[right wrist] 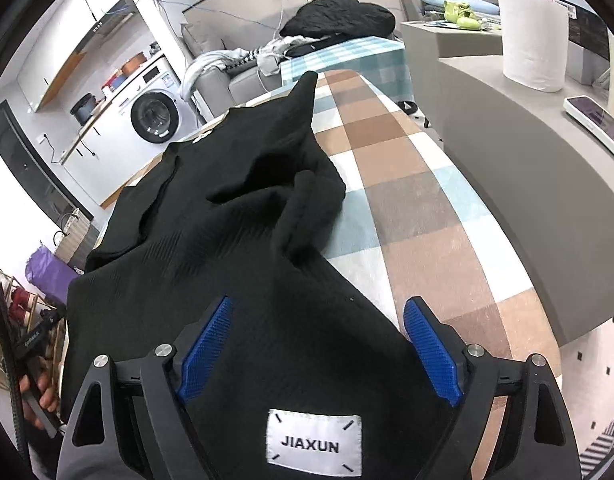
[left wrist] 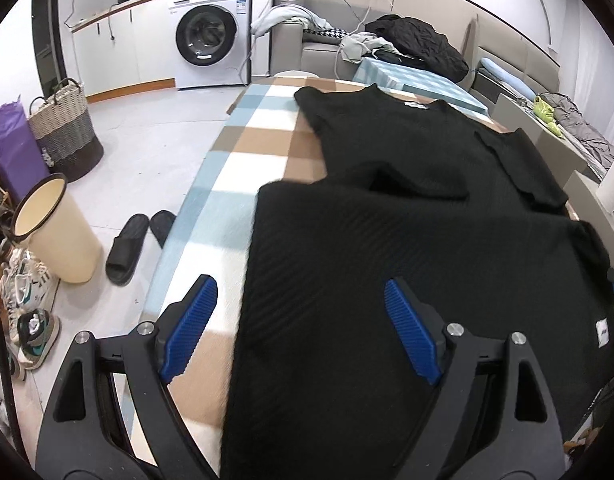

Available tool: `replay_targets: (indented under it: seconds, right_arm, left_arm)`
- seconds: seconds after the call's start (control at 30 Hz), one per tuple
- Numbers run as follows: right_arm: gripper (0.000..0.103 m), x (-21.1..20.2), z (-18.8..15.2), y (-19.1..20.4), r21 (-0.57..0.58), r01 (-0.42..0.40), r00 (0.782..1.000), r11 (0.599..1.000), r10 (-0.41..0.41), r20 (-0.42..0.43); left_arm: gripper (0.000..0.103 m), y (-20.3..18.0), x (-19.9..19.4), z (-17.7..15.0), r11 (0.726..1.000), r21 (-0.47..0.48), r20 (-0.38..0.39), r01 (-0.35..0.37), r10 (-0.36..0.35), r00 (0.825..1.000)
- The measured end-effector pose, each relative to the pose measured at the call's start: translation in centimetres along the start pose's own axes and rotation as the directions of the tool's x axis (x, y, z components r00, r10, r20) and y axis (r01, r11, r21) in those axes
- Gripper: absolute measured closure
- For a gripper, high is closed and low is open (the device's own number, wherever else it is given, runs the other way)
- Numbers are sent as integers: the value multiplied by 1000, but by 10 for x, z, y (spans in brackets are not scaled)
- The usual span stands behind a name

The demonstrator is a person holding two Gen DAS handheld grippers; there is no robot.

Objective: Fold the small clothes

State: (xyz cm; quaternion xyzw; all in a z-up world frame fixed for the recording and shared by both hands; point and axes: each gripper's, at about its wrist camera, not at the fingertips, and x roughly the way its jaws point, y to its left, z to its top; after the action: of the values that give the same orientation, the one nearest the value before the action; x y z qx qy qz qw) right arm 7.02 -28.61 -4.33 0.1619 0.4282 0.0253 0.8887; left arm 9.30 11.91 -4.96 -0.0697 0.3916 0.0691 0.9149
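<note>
Bright, even indoor light; soft shadows; heavy fisheye bending with dark corner vignette; slight motion blur near left.

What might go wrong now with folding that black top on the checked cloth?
The black top is bunched, with one sleeve rumpled, so a fold made now would probably trap creases. Its near hem hangs over the table edge, so a careless tug might slide it to the floor. Both the left gripper and the right gripper are open, holding nothing; closing now might pinch several layers together.
</note>
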Motion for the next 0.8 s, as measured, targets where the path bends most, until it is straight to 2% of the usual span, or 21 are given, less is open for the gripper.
replay_targets:
  seconds: [0.03,0.07,0.1,0.13,0.17,0.23,0.3,0.37,0.43,0.47,0.57,0.7,0.77,0.8]
  right_arm:
    - [35,-2,-1,-4,4,-4,1000,1000,4,17]
    - [38,-3,-1,-9,17,-2,999,1000,1,38]
    - [52,-3,-2,-15,35,20,999,999,-21,41]
    - [77,-3,-4,-23,66,35,999,997,-37,26]
    - [84,-2,-5,-29,89,30,999,996,-32,13]
    - [85,-3,-10,-42,133,52,999,990,-52,1]
    - [85,-7,-14,-47,146,19,1000,989,-21,9]
    - [73,-15,-16,-42,129,-25,999,991,21,29]
    - [40,-21,-16,-31,71,-54,996,996,49,71]
    - [38,-22,-15,-26,47,-52,995,998,48,83]
    - [38,-14,-6,-14,3,-13,995,1000,13,95]
    - [39,9,9,-4,-19,-4,998,1000,6,67]
    - [55,18,16,-3,-23,-30,998,999,31,50]
    - [72,23,21,-10,14,-1,999,1000,0,38]
  left_arm:
    - [19,2,-3,-4,1000,-1,4,-4,4,1000]
    - [19,5,-6,-10,1000,-6,7,-8,8,1000]
    - [19,7,-8,-13,1000,-10,6,-9,10,1000]
    - [19,9,-10,-17,1000,-16,7,-13,13,1000]
    - [19,11,-13,-21,1000,-21,5,-11,11,1000]
    - [19,13,-16,-27,1000,-28,-3,-2,2,1000]
    - [19,17,-18,-33,999,-36,-17,6,-6,1000]
    - [19,19,-15,-34,998,-50,-35,25,-27,999]
    - [19,21,-11,-33,998,-65,-54,26,-29,998]
    - [19,21,-9,-33,997,-68,-64,29,-33,997]
    - [19,22,-3,-31,996,-84,-90,35,-43,995]
    - [19,21,-1,-27,993,-99,-103,57,-67,992]
    - [19,20,-1,-24,994,-94,-101,49,-58,993]
    - [19,20,-1,-23,995,-93,-99,46,-55,994]
